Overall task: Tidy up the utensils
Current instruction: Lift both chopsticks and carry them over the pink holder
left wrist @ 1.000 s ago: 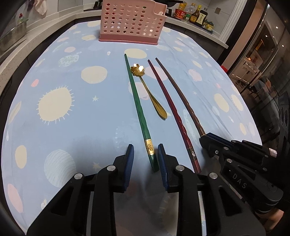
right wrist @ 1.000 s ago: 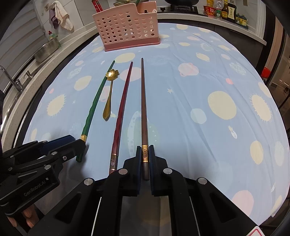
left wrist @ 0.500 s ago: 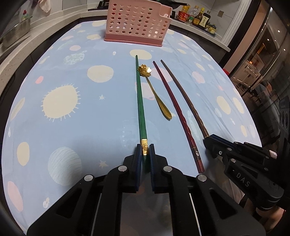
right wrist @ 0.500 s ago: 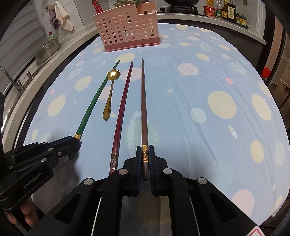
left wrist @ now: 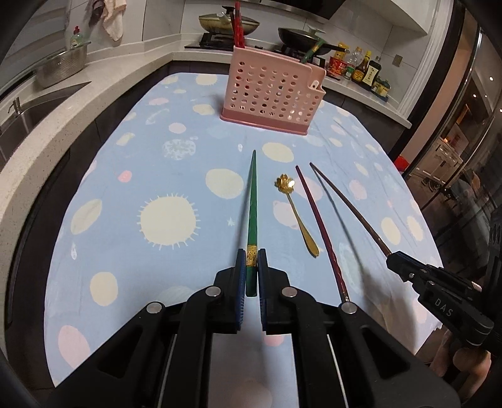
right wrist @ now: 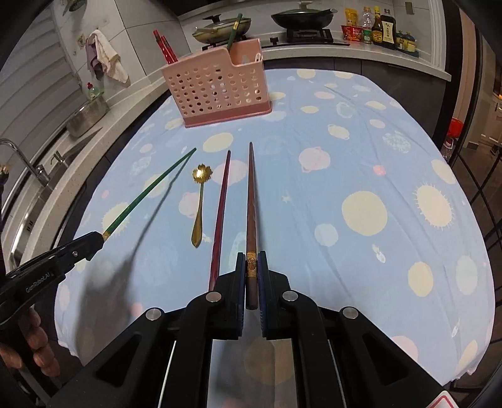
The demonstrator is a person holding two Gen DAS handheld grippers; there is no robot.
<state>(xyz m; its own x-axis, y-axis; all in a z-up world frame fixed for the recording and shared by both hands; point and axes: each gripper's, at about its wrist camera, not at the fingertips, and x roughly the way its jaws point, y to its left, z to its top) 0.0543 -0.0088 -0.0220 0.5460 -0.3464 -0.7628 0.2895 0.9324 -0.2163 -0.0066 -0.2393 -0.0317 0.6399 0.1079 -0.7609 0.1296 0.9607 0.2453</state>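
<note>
My left gripper [left wrist: 251, 260] is shut on the thick end of a green chopstick [left wrist: 252, 207], which hangs above the blue patterned cloth and casts a shadow. My right gripper [right wrist: 251, 263] is shut on a brown chopstick [right wrist: 251, 201], also lifted off the cloth. Between them on the cloth lie a gold flower-ended spoon [left wrist: 298, 216] and a dark red chopstick [left wrist: 323, 229]. The pink perforated utensil holder [left wrist: 273, 94] stands at the far end of the table with red and green chopsticks in it. In the right wrist view the left gripper [right wrist: 97, 240] holds the green chopstick [right wrist: 150, 191] at the left.
A kitchen counter runs around the table with a sink and tap [right wrist: 28, 163] and a steel bowl [left wrist: 61, 66] on the left. Pans [left wrist: 229, 22] sit on the hob behind the holder, with sauce bottles [left wrist: 360, 67] to the right. A hand [right wrist: 28, 345] grips the left tool.
The left jaws closed on the green chopstick. Both grippers then rose, lifting the green and brown chopsticks off the cloth; the holder now sits lower in both views.
</note>
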